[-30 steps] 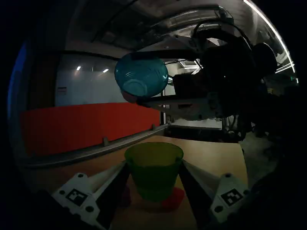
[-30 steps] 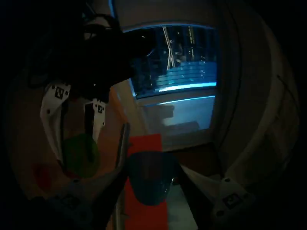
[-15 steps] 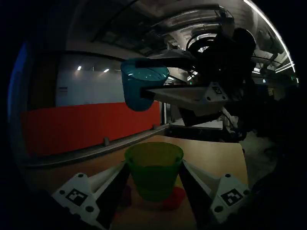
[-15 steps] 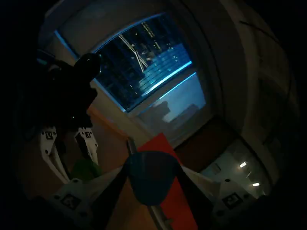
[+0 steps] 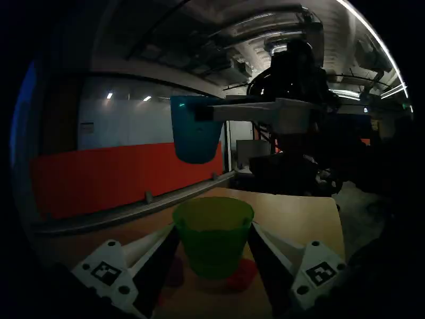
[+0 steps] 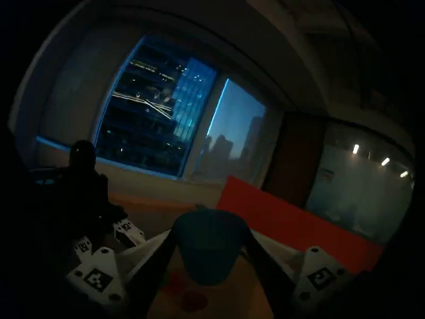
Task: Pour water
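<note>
In the left gripper view a green cup (image 5: 213,242) stands upright between the fingers of my left gripper (image 5: 213,234), which is shut on it just above the wooden table (image 5: 297,212). Higher up and behind it hangs a blue cup (image 5: 195,130), upright, held by my right gripper (image 5: 197,114) reaching in from the right. In the right gripper view the same blue cup (image 6: 209,244) sits between my right gripper's (image 6: 210,242) fingers, which press on both its sides. The left gripper (image 6: 106,239) shows dimly at the lower left.
A red wall panel (image 5: 117,175) and a metal rail (image 5: 159,199) run along the table's far side. Small red things (image 5: 241,274) lie on the table under the green cup. A dark figure (image 5: 297,80) holds the right gripper. The table's edge (image 5: 336,212) is on the right. Large windows (image 6: 154,127) face a night city.
The blue cup has swung from steeply tilted, base toward the left camera, back to upright, staying above the green cup. The left gripper and the green cup have not moved.
</note>
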Available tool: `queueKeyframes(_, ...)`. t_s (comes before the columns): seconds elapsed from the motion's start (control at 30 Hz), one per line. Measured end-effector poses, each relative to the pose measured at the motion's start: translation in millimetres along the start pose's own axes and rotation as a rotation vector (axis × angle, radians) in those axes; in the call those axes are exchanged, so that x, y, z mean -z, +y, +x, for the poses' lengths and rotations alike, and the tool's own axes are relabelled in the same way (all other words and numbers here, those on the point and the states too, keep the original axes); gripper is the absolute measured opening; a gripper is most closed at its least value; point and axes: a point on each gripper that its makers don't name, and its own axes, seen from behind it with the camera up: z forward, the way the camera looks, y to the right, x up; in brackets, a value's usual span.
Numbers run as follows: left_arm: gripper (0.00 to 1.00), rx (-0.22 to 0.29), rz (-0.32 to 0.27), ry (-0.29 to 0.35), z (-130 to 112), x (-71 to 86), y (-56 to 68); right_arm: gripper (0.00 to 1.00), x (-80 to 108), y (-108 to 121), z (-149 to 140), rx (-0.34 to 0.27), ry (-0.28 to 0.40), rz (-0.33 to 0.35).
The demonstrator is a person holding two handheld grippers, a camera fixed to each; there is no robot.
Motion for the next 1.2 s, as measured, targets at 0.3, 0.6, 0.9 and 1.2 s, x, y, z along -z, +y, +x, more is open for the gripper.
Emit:
queueKeyframes(0.3,0.84,-0.004,0.004,-0.004,0.4,-1.1,-2.1,0.91,2.2,2.6,-3.1,-0.15,0.005,0.019)
queueKeyframes(0.6,0.83,-0.013,0.019,-0.021,-2.9,0.6,-7.9,0.91,11.7,7.9,-8.5,-0.175,-0.001,0.008)
queueKeyframes(0.9,0.84,-0.02,0.05,-0.052,-11.7,9.5,-21.0,0.92,29.8,20.2,-25.2,-0.192,-0.018,-0.022)
queueKeyframes(1.2,0.84,-0.023,0.079,-0.092,-28.5,21.3,-32.2,0.92,51.7,36.6,-46.6,-0.201,-0.033,-0.071)
